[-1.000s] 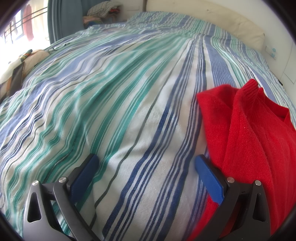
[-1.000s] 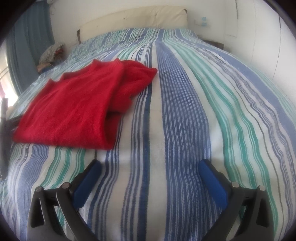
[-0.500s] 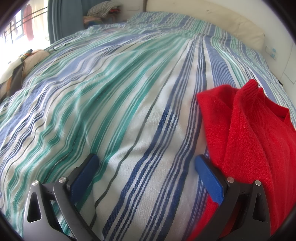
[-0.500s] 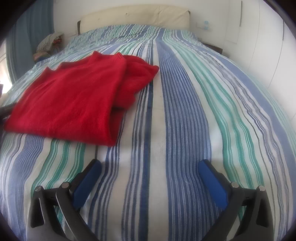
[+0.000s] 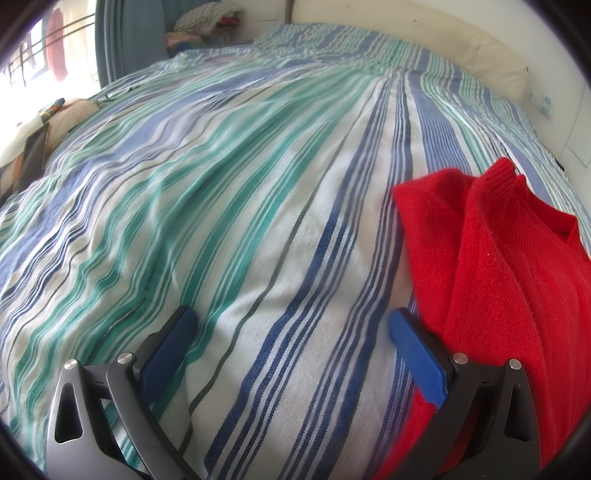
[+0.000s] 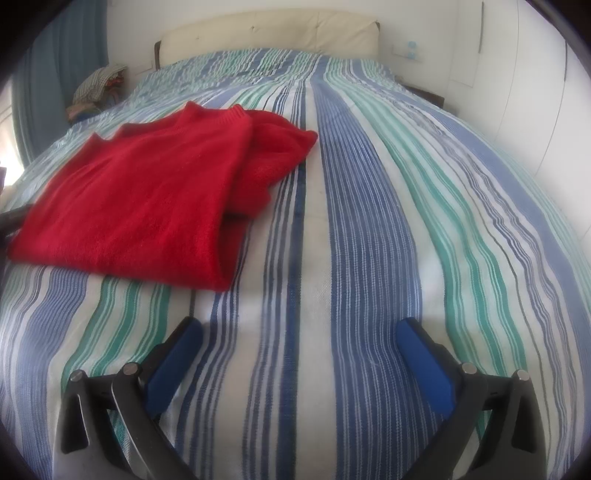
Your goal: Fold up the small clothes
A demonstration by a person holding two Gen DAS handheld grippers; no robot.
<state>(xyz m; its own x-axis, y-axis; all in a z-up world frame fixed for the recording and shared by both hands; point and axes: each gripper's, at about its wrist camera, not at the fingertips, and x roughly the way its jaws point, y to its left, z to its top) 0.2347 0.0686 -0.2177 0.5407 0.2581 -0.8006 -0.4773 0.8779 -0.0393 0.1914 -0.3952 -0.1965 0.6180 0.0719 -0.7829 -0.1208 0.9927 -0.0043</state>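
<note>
Backing away over the last second, the right gripper (image 6: 299,332) gapes empty; the folded red knitted sweater (image 6: 147,199) lies forward-left, nearer the wide-open left gripper (image 5: 291,325), which touches its edge.

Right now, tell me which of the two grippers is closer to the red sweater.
The left gripper: the red sweater lies right beside its right finger. The right gripper hovers over bare striped bedspread, the sweater well ahead to its left.

Your red sweater (image 6: 147,199) is soft, matt, fuzzy knit with ribbed edges. Under it, the striped bedspread (image 6: 369,229) is coarse woven cloth. Behind that, the headboard (image 6: 269,31) looks smooth, padded, faintly glossy.
</note>
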